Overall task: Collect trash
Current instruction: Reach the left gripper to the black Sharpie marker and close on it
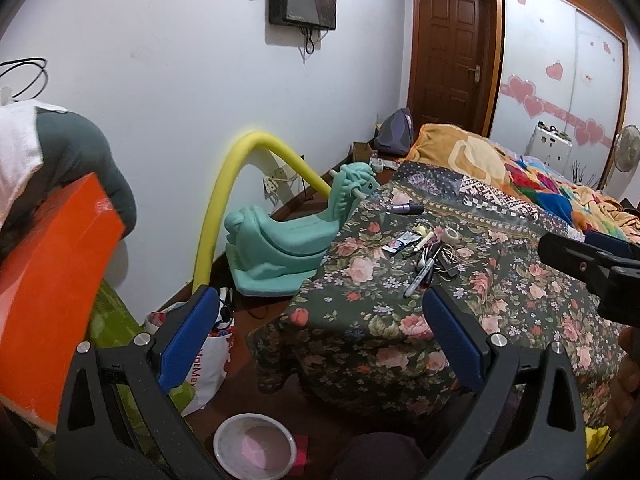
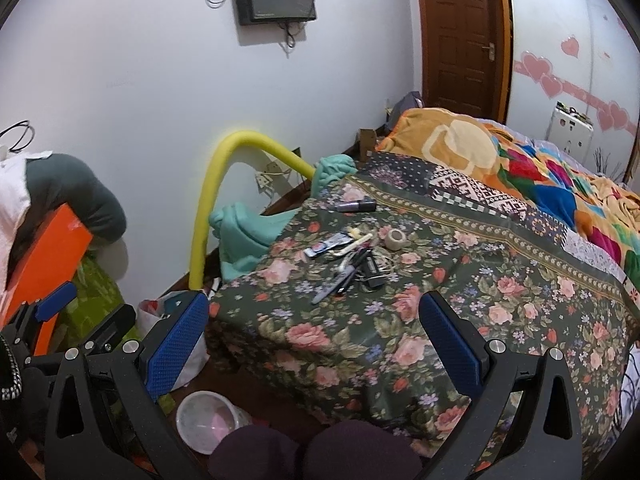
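A pile of small items lies on the floral bedspread (image 1: 360, 320): a blue-and-white wrapper (image 1: 396, 243), pens (image 1: 420, 276), a tape roll (image 1: 450, 235) and a dark tube (image 1: 406, 209). The right wrist view shows the same wrapper (image 2: 326, 247), pens (image 2: 340, 280), tape roll (image 2: 395, 237) and tube (image 2: 356, 206). My left gripper (image 1: 318, 294) is open and empty, short of the pile over the bed corner. My right gripper (image 2: 314, 300) is open too, nothing between its fingers. A white bin (image 1: 256, 444) with a pink liner stands on the floor below, also the bin (image 2: 208, 420).
A teal rocking toy (image 1: 288, 240) and a bent yellow foam tube (image 1: 224, 200) stand between bed and wall. An orange box (image 1: 52, 280) is at the left, a plastic bag (image 1: 212, 364) on the floor. Dark knees (image 2: 312, 456) sit at the bottom edge. Colourful blankets (image 2: 520, 168) cover the far bed.
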Motion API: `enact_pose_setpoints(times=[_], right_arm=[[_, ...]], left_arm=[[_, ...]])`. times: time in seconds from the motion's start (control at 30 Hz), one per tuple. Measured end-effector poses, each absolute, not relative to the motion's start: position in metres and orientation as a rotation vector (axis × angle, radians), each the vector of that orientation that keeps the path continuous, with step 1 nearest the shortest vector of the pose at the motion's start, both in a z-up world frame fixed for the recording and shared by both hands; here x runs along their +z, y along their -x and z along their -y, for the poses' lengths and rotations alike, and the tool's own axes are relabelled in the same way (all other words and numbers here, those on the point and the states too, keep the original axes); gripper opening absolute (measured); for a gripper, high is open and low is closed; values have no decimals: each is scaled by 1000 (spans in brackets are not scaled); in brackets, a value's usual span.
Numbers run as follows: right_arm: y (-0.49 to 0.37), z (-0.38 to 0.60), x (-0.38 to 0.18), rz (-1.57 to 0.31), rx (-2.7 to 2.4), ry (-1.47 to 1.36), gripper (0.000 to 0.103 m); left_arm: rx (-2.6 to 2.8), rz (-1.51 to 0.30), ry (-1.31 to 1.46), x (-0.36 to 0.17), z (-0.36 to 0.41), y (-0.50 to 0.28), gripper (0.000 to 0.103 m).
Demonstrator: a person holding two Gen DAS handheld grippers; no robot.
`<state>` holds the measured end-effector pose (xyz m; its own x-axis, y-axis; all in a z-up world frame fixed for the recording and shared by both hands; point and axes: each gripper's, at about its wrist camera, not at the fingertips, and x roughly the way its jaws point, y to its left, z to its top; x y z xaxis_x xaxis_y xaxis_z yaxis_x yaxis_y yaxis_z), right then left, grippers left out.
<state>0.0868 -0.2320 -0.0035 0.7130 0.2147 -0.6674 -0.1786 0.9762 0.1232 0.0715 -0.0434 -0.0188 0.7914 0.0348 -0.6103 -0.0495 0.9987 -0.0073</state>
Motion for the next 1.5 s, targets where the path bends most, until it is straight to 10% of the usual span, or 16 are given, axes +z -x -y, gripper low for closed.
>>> enact_pose_setpoints(times=[0.4, 0.83, 1.27, 1.5], right_arm=[[-159, 278, -51, -857, 178, -47, 103], [-228, 294, -113, -923, 215, 93, 102], [-275, 271, -164, -1025, 411, 91, 41], [-297, 265, -191, -1115, 456, 72, 41]], left_arm=[[37, -772, 8, -65, 87, -156, 98], [-81, -923, 23, -135, 126, -242, 69], [-234, -1022, 31, -185, 149, -279, 33], [-290, -1055, 48, -197, 152, -286, 29]])
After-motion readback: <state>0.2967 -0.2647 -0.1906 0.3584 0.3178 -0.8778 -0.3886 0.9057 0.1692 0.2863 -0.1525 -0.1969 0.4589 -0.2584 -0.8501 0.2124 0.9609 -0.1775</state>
